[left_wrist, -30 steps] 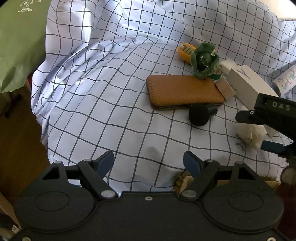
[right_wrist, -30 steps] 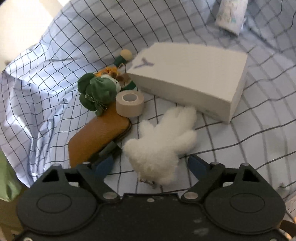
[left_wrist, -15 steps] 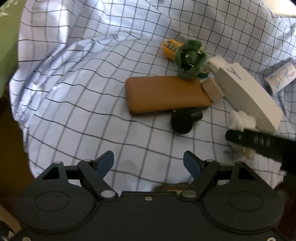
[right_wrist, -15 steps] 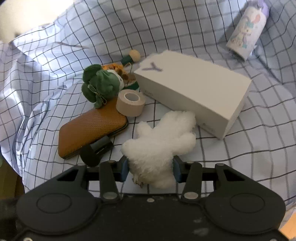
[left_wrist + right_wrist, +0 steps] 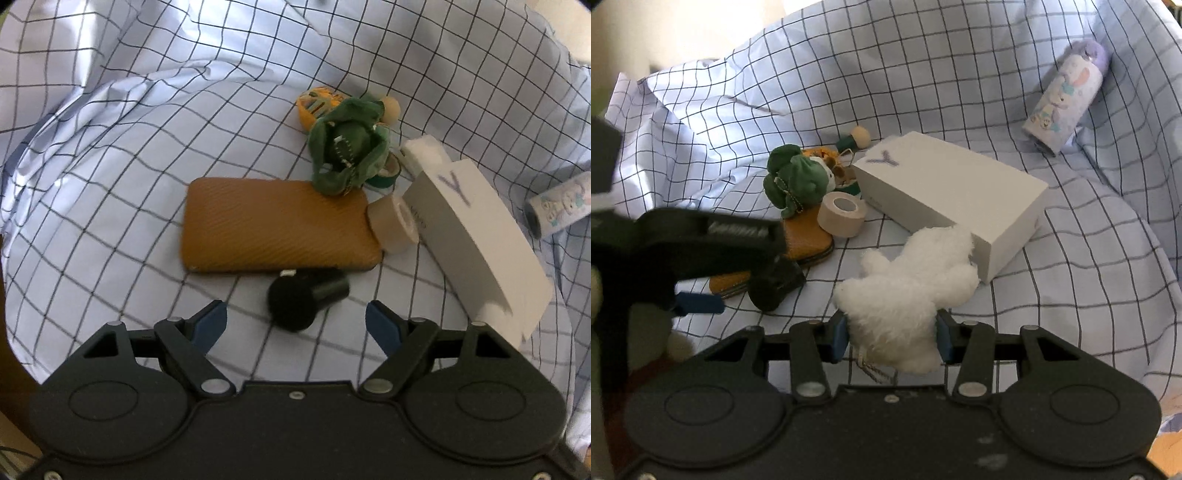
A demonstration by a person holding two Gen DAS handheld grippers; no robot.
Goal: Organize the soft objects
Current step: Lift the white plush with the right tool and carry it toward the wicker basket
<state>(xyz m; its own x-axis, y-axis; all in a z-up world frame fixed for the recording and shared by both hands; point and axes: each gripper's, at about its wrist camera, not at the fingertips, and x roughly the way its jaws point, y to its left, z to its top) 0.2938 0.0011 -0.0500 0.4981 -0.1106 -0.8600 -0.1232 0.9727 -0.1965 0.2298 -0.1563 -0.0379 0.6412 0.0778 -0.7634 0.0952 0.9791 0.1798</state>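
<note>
My right gripper (image 5: pixel 891 338) is shut on a fluffy white plush (image 5: pixel 908 291) and holds it just above the checked cloth (image 5: pixel 1089 280). My left gripper (image 5: pixel 295 325) is open and empty, just short of a black cylinder (image 5: pixel 303 301); it also shows at the left of the right wrist view (image 5: pixel 701 251). A green plush (image 5: pixel 347 155) lies beyond a tan case (image 5: pixel 277 225), with a small orange plush (image 5: pixel 317 107) behind it. The green plush also shows in the right wrist view (image 5: pixel 798 179).
A white box (image 5: pixel 476 236) lies to the right, with a beige tape roll (image 5: pixel 393 221) against it. A patterned bottle (image 5: pixel 1067 99) lies at the far right. A small wooden peg doll (image 5: pixel 855 138) lies behind the plushes. Cloth folds rise all around.
My right gripper closed on the white plush and lifted it slightly. My left gripper moved forward and right toward the black cylinder.
</note>
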